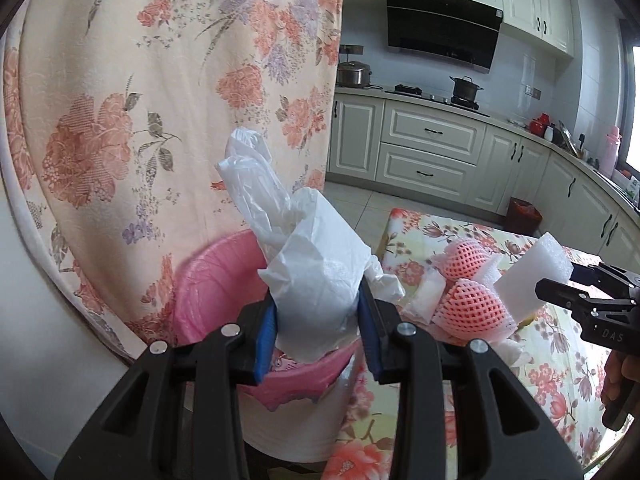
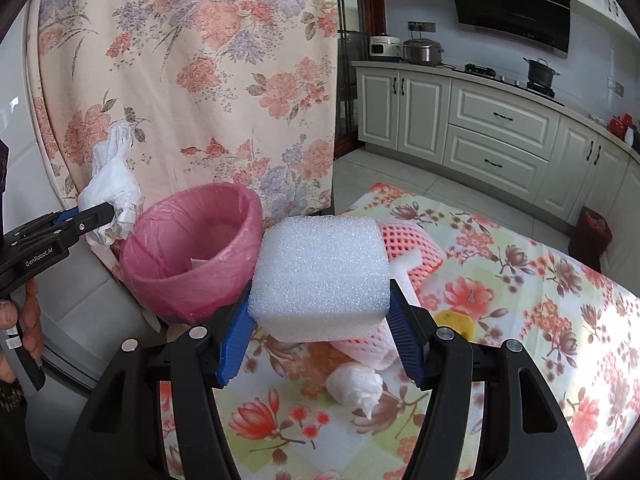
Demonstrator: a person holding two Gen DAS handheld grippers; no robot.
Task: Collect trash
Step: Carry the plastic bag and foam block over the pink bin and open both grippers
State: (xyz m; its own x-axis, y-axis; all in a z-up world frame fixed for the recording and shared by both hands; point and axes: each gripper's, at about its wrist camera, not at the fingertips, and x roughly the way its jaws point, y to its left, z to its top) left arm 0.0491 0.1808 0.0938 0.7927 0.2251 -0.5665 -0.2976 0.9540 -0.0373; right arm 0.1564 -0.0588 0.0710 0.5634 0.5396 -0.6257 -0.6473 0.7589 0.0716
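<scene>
Pinching crumpled white plastic [image 1: 316, 276] above the pink-lined bin [image 1: 212, 280], left gripper [image 1: 318, 336] reads "GenRobot.AI". Right gripper [image 2: 320, 328], marked "DAS", clamps white foam block [image 2: 320, 276] half-wide over floral table [image 2: 540, 320].

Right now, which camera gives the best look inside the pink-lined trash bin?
The right wrist view: the trash bin tilts its open mouth toward that camera, showing the pink liner and something pale inside. In the left wrist view the bin sits largely behind the crumpled white plastic in the left gripper.
</scene>
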